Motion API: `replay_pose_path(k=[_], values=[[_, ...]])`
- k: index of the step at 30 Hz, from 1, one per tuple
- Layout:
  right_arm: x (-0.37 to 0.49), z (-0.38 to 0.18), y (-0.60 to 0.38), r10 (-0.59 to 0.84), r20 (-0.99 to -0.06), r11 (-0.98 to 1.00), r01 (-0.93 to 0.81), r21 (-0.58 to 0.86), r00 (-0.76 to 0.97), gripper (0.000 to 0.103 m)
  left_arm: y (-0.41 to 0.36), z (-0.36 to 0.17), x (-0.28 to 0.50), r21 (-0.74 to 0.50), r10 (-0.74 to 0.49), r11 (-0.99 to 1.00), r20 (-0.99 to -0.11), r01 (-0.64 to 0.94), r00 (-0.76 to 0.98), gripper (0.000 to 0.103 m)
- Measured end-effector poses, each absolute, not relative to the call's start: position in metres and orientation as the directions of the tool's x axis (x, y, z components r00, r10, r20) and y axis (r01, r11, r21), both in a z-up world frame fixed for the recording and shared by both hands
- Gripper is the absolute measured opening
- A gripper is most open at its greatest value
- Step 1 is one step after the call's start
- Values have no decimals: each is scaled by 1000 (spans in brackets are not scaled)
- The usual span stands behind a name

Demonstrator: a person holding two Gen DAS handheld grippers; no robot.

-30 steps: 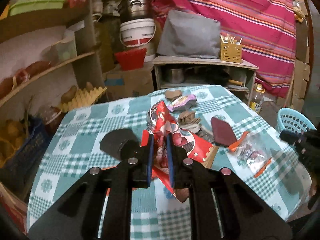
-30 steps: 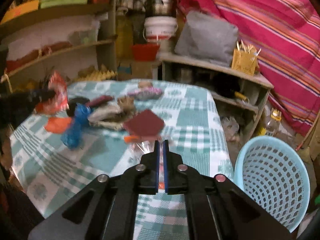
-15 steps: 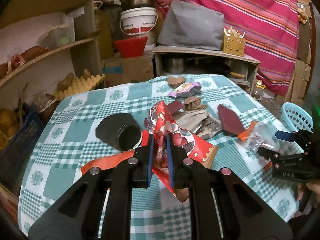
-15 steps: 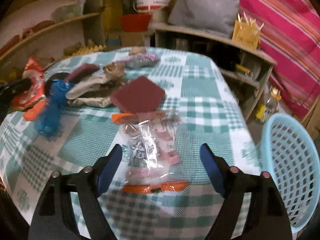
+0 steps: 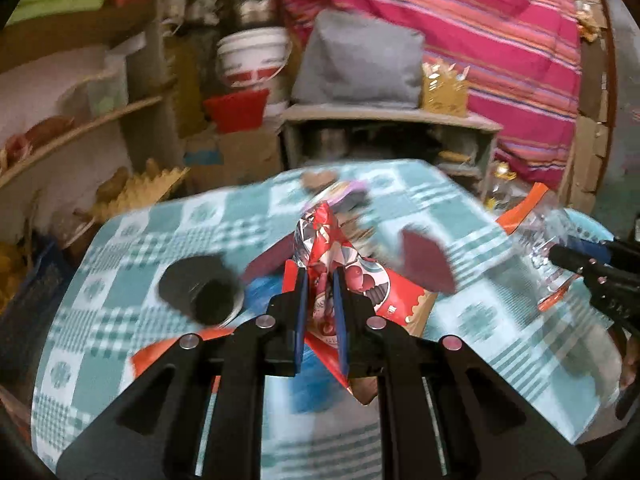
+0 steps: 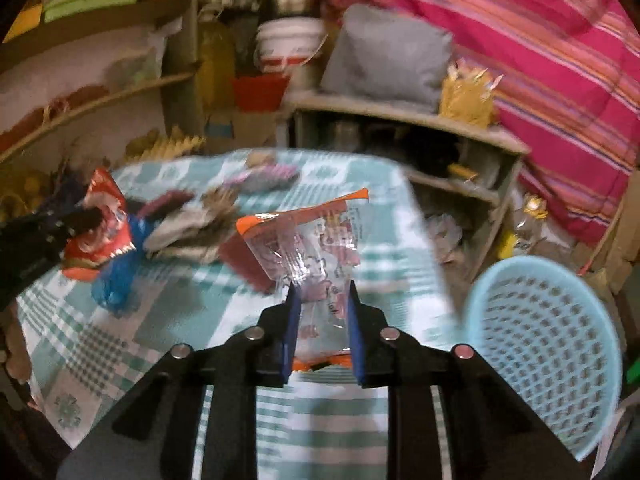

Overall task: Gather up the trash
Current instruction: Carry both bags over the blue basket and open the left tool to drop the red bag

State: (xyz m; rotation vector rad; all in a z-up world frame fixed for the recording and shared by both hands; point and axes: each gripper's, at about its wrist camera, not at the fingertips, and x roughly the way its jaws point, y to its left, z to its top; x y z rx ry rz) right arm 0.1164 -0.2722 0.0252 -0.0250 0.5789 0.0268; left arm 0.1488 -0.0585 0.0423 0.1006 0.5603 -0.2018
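Observation:
My left gripper [image 5: 319, 280] is shut on a red foil snack wrapper [image 5: 332, 248] and holds it above the checked tablecloth [image 5: 132, 248]. My right gripper [image 6: 319, 300] is shut on a clear plastic bag with orange edges [image 6: 316, 236], lifted off the table. The bag also shows at the right of the left wrist view [image 5: 548, 240]. The red wrapper shows at the left of the right wrist view [image 6: 100, 224]. More trash lies on the table: a blue wrapper [image 6: 116, 276], a maroon card [image 5: 426, 260], crumpled grey paper [image 6: 188, 228], a purple wrapper [image 6: 264, 174].
A light blue plastic basket [image 6: 548, 340] stands on the floor off the table's right edge. A black round lid [image 5: 200, 288] lies on the table at the left. Shelves [image 5: 80, 128], a low cabinet [image 5: 392, 136] and a striped cloth [image 5: 500, 40] stand behind the table.
My right gripper was open around the clear bag; now it is shut on it and has lifted it off the table. My left gripper still holds the red wrapper.

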Motion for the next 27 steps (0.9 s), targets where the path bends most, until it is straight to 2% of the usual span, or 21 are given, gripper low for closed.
replay_pose_path(k=[3, 9, 14, 19, 25, 27], values=[[101, 50, -315, -45, -524, 999, 49, -6, 851, 22, -97, 56, 151, 3, -239, 959, -520, 282, 820, 11], [76, 75, -410, -196, -500, 970, 242, 27, 843, 22, -192, 80, 146, 40, -371, 897, -475, 441, 798, 11], [59, 42, -465, -247, -530, 928, 356, 112, 811, 22, -254, 80, 142, 23, -463, 847, -459, 531, 758, 11], [56, 21, -493, -273, -557, 901, 411, 138, 785, 22, -300, 53, 149, -19, -506, 814, -515, 580, 692, 11], [60, 12, -506, -260, -571, 898, 412, 154, 779, 22, -340, 26, 152, -23, -527, 777, -568, 629, 632, 20], [59, 9, -508, -257, -575, 898, 412, 155, 777, 22, -349, 14, 154, -29, -531, 769, -586, 639, 613, 32]])
